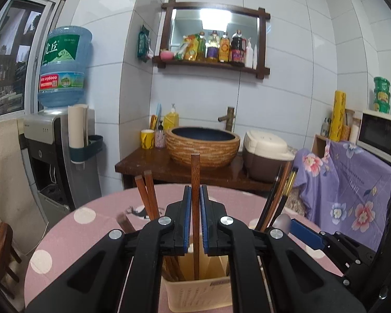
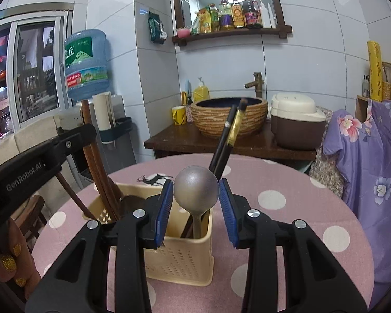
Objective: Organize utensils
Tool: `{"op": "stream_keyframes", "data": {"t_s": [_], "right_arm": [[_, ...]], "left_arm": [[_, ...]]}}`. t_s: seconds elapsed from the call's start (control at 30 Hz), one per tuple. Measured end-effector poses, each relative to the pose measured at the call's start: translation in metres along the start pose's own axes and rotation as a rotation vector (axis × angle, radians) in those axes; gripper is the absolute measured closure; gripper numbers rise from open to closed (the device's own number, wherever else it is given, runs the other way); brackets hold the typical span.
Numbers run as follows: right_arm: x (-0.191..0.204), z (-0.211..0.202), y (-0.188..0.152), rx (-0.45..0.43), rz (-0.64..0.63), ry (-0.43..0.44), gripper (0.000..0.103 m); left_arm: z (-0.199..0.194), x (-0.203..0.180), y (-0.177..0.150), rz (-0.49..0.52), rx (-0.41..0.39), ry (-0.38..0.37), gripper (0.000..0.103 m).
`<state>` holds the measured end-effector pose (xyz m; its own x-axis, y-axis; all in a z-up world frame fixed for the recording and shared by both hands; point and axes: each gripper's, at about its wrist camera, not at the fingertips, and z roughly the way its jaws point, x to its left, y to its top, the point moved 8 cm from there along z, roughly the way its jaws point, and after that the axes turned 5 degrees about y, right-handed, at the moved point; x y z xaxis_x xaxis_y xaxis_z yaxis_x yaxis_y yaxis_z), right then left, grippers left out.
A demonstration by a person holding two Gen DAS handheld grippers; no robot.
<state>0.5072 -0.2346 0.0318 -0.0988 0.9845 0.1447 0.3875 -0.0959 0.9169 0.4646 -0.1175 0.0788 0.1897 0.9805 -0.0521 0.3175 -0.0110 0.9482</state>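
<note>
A cream plastic utensil holder (image 2: pixel 179 258) stands on the pink dotted table; it also shows in the left wrist view (image 1: pixel 195 294). My left gripper (image 1: pixel 195 195) is shut on an upright brown wooden chopstick (image 1: pixel 195 172) whose lower end is inside the holder. More brown chopsticks (image 1: pixel 147 195) and black ones (image 1: pixel 276 200) stand in the holder. My right gripper (image 2: pixel 196 190) is open, its pads either side of the bowl of a grey metal spoon (image 2: pixel 196 189) standing in the holder. Black chopsticks (image 2: pixel 226 140) lean behind the spoon. The left gripper's body (image 2: pixel 39 154) shows at left.
The round table (image 2: pixel 286 234) has a pink dotted cloth. Behind it stands a wooden counter (image 2: pixel 221 143) with a woven basin, a rice cooker (image 2: pixel 297 120) and a yellow mug. A water dispenser (image 1: pixel 57 151) is at left, purple floral cloth (image 2: pixel 372 161) at right.
</note>
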Motion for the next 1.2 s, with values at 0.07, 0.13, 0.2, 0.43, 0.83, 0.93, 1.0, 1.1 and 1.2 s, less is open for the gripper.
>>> {"op": "stream_keyframes", "data": {"t_s": [0.07,0.13,0.2,0.43,0.83,0.93,1.0,1.1,1.2], "right_arm": [[-0.002,0.001,-0.005,0.002,-0.007,-0.018,0.066],[-0.003,0.001,-0.007,0.004,-0.013,-0.026,0.065],[-0.004,-0.001,-0.008,0.005,-0.008,-0.027,0.055],[-0.009,-0.031,-0.013,-0.041,0.005,-0.023,0.035],[-0.013,-0.131,-0.074,-0.045,0.008,-0.072,0.006],[0.001,-0.159,-0.103,-0.041,-0.005,-0.059,0.006],[0.01,-0.179,-0.125,-0.038,0.001,-0.051,0.006],[0.02,-0.211,-0.156,-0.058,-0.007,-0.067,0.006],[0.028,-0.243,-0.181,-0.072,-0.026,-0.082,0.006]], "left_arm": [[0.003,-0.002,-0.005,0.015,0.018,0.003,0.095],[0.002,-0.004,-0.008,0.022,0.019,-0.003,0.095],[0.0,-0.007,-0.009,0.034,0.021,-0.01,0.095],[-0.033,-0.003,-0.009,0.053,-0.04,-0.003,0.039],[-0.124,0.036,-0.058,0.008,-0.084,0.022,0.005],[-0.151,0.044,-0.087,-0.006,-0.069,0.049,0.005],[-0.172,0.048,-0.108,-0.025,-0.062,0.071,0.005],[-0.211,0.053,-0.14,-0.045,-0.08,0.122,0.005],[-0.245,0.053,-0.172,-0.071,-0.072,0.141,0.005]]}}
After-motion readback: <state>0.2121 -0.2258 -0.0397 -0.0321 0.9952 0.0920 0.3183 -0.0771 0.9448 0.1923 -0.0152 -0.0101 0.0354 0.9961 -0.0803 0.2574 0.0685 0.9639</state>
